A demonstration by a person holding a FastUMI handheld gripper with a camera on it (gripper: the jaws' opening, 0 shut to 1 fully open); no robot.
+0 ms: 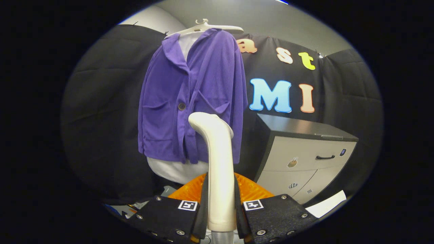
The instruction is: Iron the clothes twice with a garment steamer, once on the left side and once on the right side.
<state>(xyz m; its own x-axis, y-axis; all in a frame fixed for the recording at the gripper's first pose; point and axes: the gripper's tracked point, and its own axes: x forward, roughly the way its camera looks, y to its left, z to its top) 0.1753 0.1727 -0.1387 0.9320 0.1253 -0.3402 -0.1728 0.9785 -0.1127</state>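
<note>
In the gripper view, the gripper (221, 206) was closed on the handle of the garment steamer (217, 162), both fingers pressing its sides, so the cream-coloured tool stood upright between them with its bent head turned toward the clothes. The purple jacket (193, 98) hung on a white hanger (203, 27) just beyond the steamer's head, over a white garment (176, 169) that showed at the collar and below the hem. The steamer's head looked near the jacket's lower front, by the buttoned placket, but whether it touched the cloth could not be told.

Judged from this, the tool was already in hand and brought up to the clothes; no sign in the cloth showed whether either pass was done, so both the left and right strokes may have been left.

Beside the jacket, a cabinet (301, 152) with a dark top stood with its drawers shut, contents hidden. An orange ribbed object (251, 189) lay behind the fingers; what it was could not be told.
</note>
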